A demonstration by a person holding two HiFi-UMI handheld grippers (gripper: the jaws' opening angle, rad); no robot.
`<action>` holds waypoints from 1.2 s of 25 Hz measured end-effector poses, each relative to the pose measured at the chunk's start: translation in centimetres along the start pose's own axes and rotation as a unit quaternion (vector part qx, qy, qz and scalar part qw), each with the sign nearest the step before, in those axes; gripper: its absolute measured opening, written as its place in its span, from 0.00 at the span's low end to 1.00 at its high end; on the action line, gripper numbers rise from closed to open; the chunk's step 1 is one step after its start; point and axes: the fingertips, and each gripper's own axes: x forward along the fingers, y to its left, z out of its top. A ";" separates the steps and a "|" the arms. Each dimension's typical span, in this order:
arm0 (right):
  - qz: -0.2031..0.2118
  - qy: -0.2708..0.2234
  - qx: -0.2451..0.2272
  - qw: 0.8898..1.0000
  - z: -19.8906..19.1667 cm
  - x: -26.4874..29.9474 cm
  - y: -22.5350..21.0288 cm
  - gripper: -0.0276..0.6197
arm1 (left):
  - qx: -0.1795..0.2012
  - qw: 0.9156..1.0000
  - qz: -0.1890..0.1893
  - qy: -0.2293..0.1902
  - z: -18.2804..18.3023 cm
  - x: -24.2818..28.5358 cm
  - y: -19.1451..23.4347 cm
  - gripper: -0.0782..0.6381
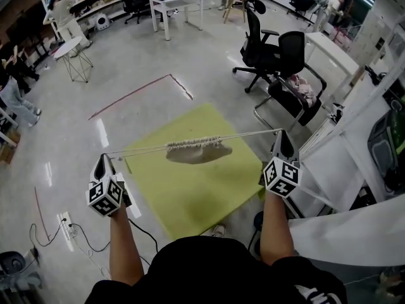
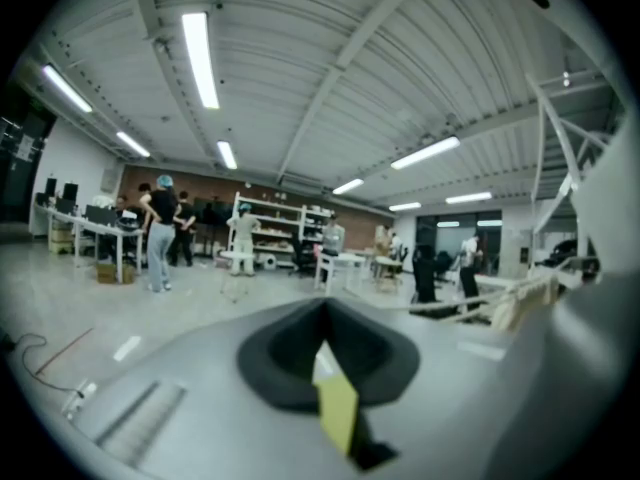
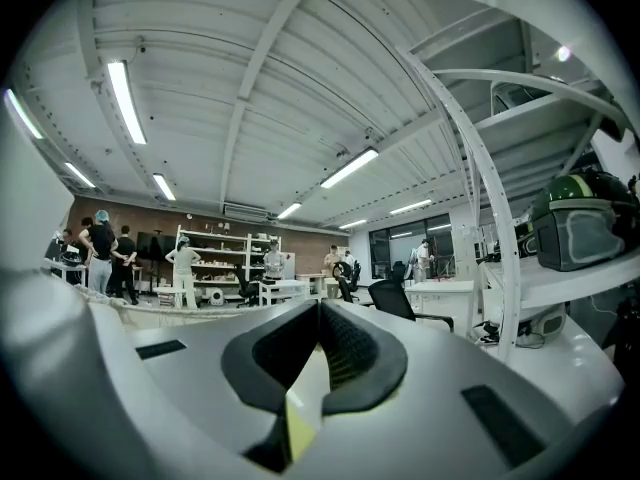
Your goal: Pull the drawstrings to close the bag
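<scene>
Our bag (image 1: pixel 197 151) hangs in the air above the green mat (image 1: pixel 190 198), strung between both hands by its drawstrings (image 1: pixel 136 149). The left gripper (image 1: pixel 104 158) and right gripper (image 1: pixel 283 133) each have jaws pressed together, apparently on a cord end, though the cord is too thin to make out there. The mouth looks bunched, so we judge the pull nearly done. What remains is an even outward tug.

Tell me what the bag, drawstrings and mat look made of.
The bag: likely soft cloth, matte beige; mouth bunches into fine gathers. The drawstrings: thin pale cord, fibre unclear, pulled straight. The mat: yellow-green, matte, flat; foam or rubber perhaps.
</scene>
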 end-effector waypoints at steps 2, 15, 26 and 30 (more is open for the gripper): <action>0.001 -0.005 0.005 1.000 0.5 0.1 -0.2 0.06 | -0.005 1.000 0.002 -0.003 0.1 0.0 0.3 0.12; -0.008 -0.006 0.032 0.999 0.4 0.5 -1.7 0.06 | -0.049 0.999 -0.002 -0.012 0.5 -0.2 1.8 0.12; 0.001 -0.006 0.050 0.999 0.3 1.3 -1.7 0.06 | -0.054 0.998 -0.005 -0.016 1.0 0.3 3.0 0.12; 0.015 -0.004 0.012 1.000 -0.1 1.8 -0.9 0.06 | -0.024 1.000 -0.004 -0.009 0.8 1.0 2.5 0.12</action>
